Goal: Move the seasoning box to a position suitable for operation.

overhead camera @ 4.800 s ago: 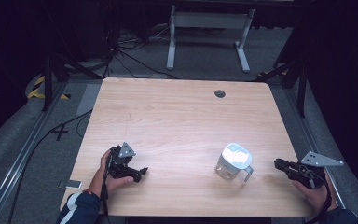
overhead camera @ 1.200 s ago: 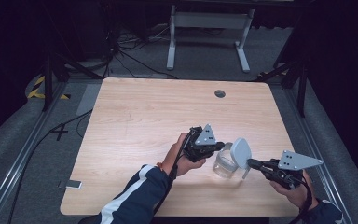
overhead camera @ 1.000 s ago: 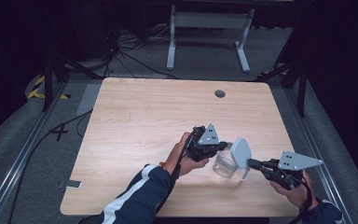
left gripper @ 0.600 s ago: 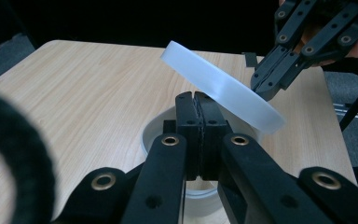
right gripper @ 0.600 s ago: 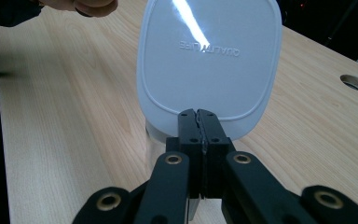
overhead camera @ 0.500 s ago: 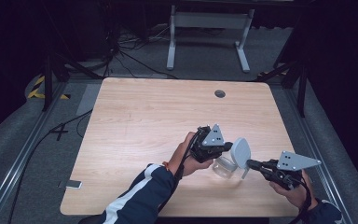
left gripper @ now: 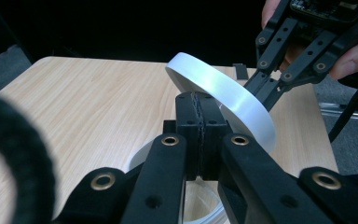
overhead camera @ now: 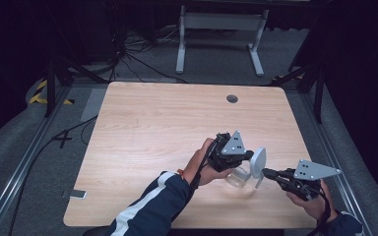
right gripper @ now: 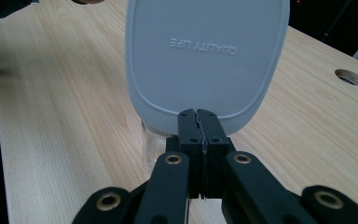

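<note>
Lifting the lid (overhead camera: 258, 160) off the jar (overhead camera: 237, 178) appears to be the step in hand. The right gripper (overhead camera: 265, 172) has its fingers clenched on the lid's rim. In the right gripper view the lid (right gripper: 205, 56) stands nearly upright just beyond the fingertips, its embossed face toward the camera. The clear jar (right gripper: 151, 144) sits below and behind that lid.

The left gripper (overhead camera: 249, 155) has its fingers pressed flat together. In the left gripper view the jar's rim (left gripper: 200, 205) lies beneath the fingers, and the tilted lid (left gripper: 223, 93) sits just past the fingertips. The right gripper (left gripper: 261, 91) meets the lid on its far side.

Recommendations:
- Keep the right grip firm, since it catches a narrow strip of rim and the lid could pivot or slip.
- Carry the lid up and away from the left fingertips before swinging it aside, as the two are very close.
- Hold the jar steady on the table (overhead camera: 152, 123) while the lid clears it.

Limits of inspection:
- Whether the left fingers pinch the jar's wall or merely rest shut above it cannot be told, as the linkage covers the contact.
- The jar's transparent body is faint in the high view, partly under the left gripper.
- Any contents cannot be made out.
- Whether the lid touches the left fingertips is unclear.
</note>
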The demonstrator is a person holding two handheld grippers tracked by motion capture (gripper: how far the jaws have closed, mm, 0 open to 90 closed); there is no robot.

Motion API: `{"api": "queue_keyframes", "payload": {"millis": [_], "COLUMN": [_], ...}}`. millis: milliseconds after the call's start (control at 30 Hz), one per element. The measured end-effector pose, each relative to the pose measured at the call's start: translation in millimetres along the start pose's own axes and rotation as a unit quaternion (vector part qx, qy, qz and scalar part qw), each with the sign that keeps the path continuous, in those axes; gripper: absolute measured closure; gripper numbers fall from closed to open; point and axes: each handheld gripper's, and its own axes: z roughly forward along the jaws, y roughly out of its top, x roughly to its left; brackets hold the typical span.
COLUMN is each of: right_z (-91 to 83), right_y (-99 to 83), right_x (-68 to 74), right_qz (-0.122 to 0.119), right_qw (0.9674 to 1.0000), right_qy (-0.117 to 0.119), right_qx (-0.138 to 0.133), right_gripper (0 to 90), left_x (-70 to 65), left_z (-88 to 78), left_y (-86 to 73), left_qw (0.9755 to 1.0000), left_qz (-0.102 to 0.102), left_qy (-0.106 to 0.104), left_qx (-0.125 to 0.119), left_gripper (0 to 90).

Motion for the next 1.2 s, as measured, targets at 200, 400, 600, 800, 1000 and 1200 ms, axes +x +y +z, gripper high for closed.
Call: {"api": "queue_keyframes", "payload": {"millis": [200, 400, 600, 800, 1000, 1200], "right_z": [-3.0, -6.0, -7.8, -6.2, -6.9, -7.3], "right_y": [-2.7, -4.9, -8.8, -7.8, -7.3, -7.9], "right_x": [-0.5, -2.0, -3.8, -1.8, -2.7, -4.0], "right_qz": [-0.003, 0.001, 0.006, 0.0, 0.002, 0.005], "right_qw": [1.0, 0.9999, 0.9998, 0.9999, 0.9999, 0.9998], "right_qy": [-0.005, -0.009, -0.01, -0.009, -0.009, -0.01], "right_qx": [0.005, 0.01, 0.014, 0.013, 0.013, 0.015], "right_gripper": [89.9, 89.9, 89.9, 89.9, 89.9, 89.9], "left_x": [-2.7, -13.5, -16.3, -6.3, 0.0, 5.5], "left_z": [5.2, 16.8, 24.6, 18.8, 12.1, -1.3], "left_y": [3.4, 17.4, 20.8, 14.3, 9.2, 1.2], "left_qw": [1.0, 0.9998, 0.9997, 0.9999, 0.9999, 0.9998], "left_qz": [-0.002, 0.008, 0.017, -0.001, -0.004, -0.006], "left_qy": [-0.004, -0.016, -0.013, -0.003, 0.002, 0.014], "left_qx": [0.0, -0.001, 0.014, 0.016, 0.015, 0.011], "left_gripper": [89.7, 89.3, 88.0, 87.1, 86.7, 86.6]}}
